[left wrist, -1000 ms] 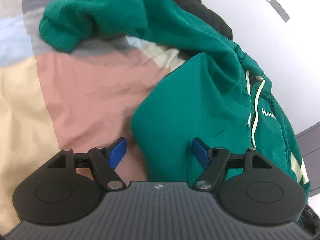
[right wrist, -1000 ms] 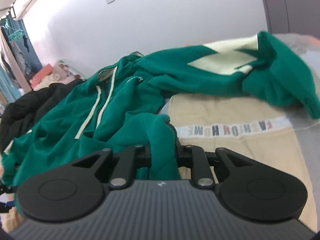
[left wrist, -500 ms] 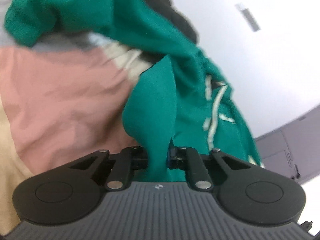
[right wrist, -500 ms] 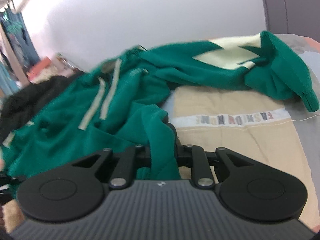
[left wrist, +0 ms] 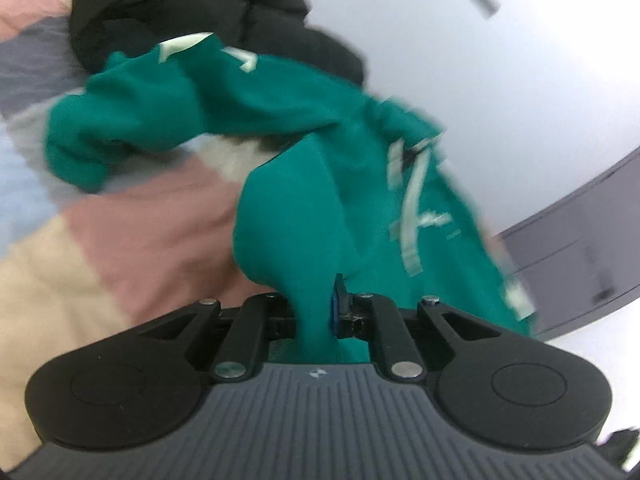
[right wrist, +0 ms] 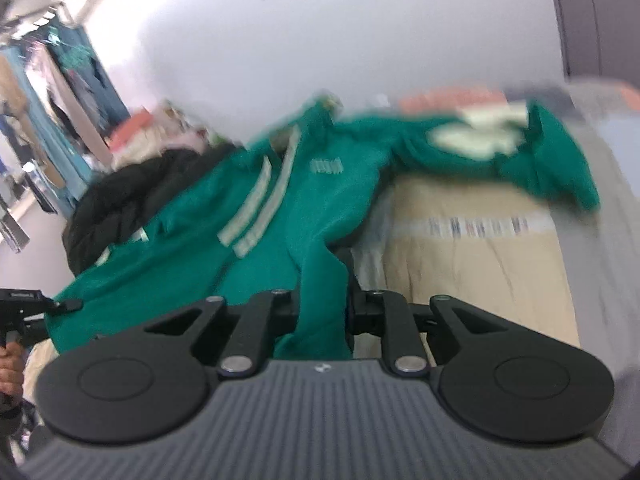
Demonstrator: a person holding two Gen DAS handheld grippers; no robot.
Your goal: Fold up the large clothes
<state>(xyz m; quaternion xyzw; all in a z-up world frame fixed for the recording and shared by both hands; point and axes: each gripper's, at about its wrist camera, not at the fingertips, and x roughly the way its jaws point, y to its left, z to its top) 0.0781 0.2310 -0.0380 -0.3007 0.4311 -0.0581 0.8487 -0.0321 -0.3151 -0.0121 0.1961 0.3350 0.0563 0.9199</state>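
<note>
The left hand-held gripper [left wrist: 316, 312] is squeezed tight on a bunch of the green hoodie [left wrist: 280, 128]. The right hand-held gripper [right wrist: 324, 308] pinches another bunch of it. The hoodie fills the middle of both views, spread over a bed [left wrist: 140, 232] with a patchwork cover. A black jacket [left wrist: 180, 4] lies behind it, at the upper left.

Both tools are showing the same build. The left gripper [left wrist: 316, 312] is wearing matte black linkage arms, silver pivot screws, round side discs, a ribbed grey housing and a blue pad; the right gripper [right wrist: 324, 312] is matching it.
</note>
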